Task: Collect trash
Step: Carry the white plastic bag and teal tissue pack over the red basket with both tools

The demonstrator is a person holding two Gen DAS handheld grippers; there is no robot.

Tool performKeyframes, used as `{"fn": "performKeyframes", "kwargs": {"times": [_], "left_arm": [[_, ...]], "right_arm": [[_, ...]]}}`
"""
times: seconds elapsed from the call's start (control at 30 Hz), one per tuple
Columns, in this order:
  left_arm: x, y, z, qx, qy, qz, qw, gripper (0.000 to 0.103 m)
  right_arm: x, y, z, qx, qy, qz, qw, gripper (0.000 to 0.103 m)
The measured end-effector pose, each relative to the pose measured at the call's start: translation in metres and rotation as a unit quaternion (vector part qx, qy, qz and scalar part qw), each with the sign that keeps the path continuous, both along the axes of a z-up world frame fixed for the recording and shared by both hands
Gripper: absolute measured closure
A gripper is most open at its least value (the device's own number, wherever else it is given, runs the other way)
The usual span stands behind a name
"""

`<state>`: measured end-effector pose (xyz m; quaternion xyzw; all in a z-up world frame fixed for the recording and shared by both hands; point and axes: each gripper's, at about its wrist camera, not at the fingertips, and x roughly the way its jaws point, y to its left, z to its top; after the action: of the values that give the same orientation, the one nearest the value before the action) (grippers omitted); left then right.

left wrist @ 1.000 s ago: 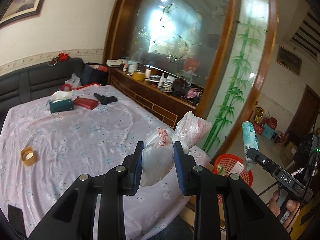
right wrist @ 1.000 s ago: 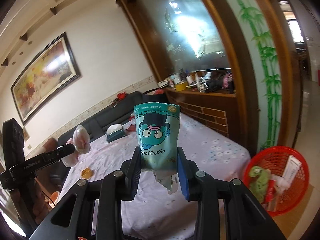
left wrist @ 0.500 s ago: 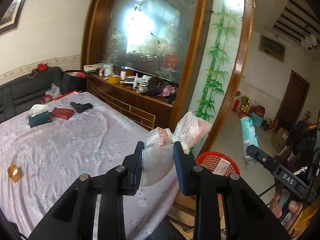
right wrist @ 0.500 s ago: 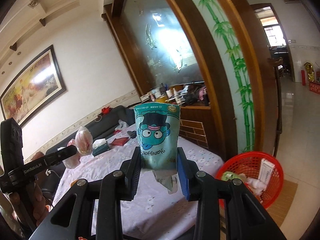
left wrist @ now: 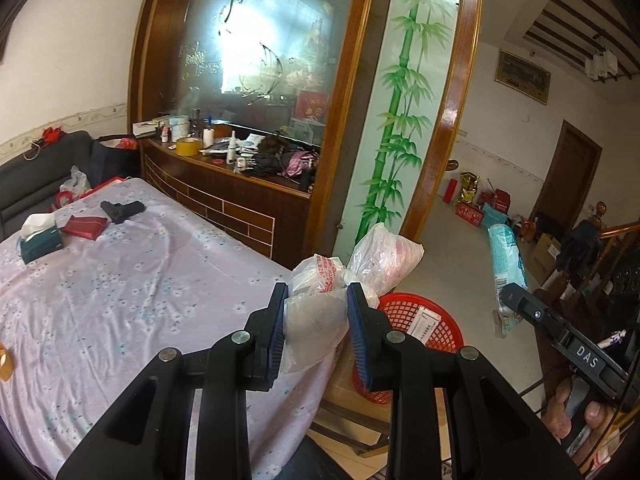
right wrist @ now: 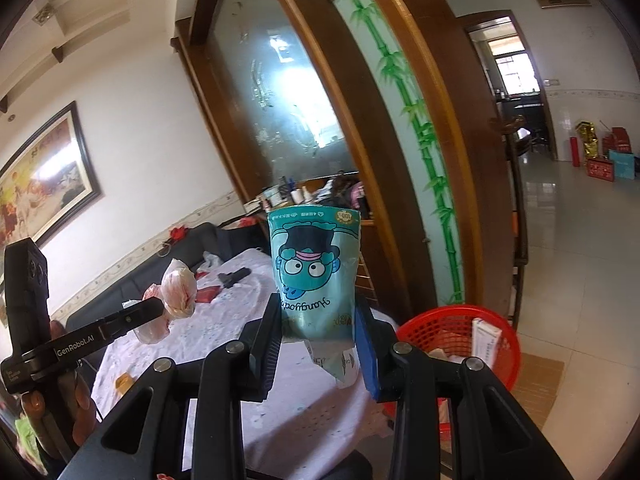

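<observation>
Two tools grip trash: the left tool (left wrist: 316,312) clamps a crumpled plastic bag (left wrist: 360,268), the right tool (right wrist: 316,328) a teal snack pouch (right wrist: 314,268). Beyond, the red basket (left wrist: 416,320) now looms nearer, and the table (left wrist: 120,288) has slid leftward.

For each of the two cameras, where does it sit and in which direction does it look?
Left wrist: on the left claw, looking over the table toward the red basket; fingers show at the right.
Right wrist: on the right claw, gripping a teal pouch; a hand shows at the left.
Shared: table, basket, both claws.
</observation>
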<state>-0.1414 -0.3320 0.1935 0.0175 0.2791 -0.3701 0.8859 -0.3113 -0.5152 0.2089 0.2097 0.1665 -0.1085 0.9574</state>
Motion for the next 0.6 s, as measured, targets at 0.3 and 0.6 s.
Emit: {"fn": "performKeyframes", "kwargs": {"times": [0.3,0.6], "left_arm": [[0.002,-0.048,-0.02,0.008,0.014,-0.041,0.999,0.075],[0.002,-0.093,-0.04,0.019,0.03,-0.094,0.9949,0.075]], "right_arm": [[-0.007,-0.023,-0.011,0.002,0.019,-0.038,0.999,0.066],[-0.014,-0.056,-0.027,0.019,0.04,-0.081,0.996,0.066]]}}
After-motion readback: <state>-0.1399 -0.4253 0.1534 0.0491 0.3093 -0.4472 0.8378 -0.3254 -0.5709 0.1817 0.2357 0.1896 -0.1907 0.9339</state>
